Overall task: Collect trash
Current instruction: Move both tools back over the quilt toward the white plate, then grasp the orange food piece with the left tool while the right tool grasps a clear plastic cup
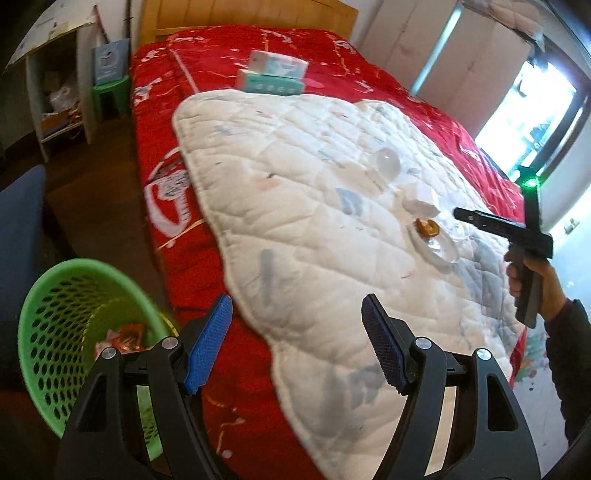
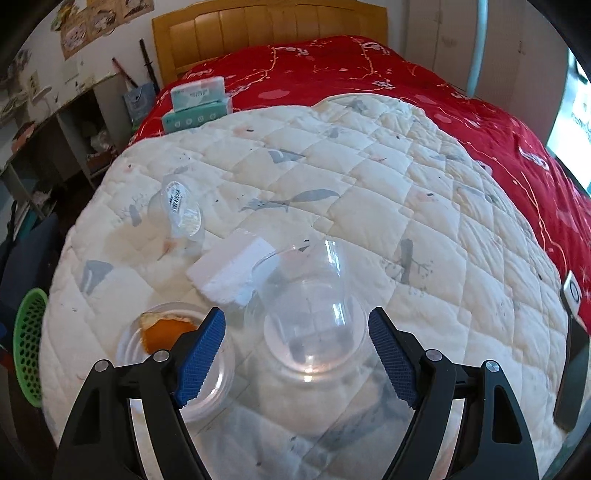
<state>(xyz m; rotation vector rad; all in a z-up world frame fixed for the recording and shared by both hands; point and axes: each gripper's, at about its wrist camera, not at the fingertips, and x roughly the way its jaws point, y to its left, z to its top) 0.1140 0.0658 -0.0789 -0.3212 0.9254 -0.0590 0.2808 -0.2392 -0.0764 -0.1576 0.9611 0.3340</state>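
Note:
Trash lies on a white quilt point(image 2: 369, 206) on the bed. In the right wrist view a clear plastic cup point(image 2: 314, 317) lies on its side between the open fingers of my right gripper point(image 2: 295, 350). A clear lid holding orange peel point(image 2: 166, 332) lies left of it, a white foam block point(image 2: 232, 273) behind, and a small clear cup with a label point(image 2: 181, 210) farther back. In the left wrist view my left gripper point(image 1: 297, 343) is open and empty above the bed edge, beside a green basket point(image 1: 66, 332) with wrappers inside. My right gripper point(image 1: 480, 221) shows there near the peel point(image 1: 426, 227).
Two tissue packs point(image 2: 197, 101) are stacked on the red bedspread point(image 2: 406, 77) near the wooden headboard point(image 2: 266, 29). A white shelf point(image 1: 55, 92) and a green stool point(image 1: 110, 96) stand left of the bed. The basket also shows in the right wrist view point(image 2: 27, 343).

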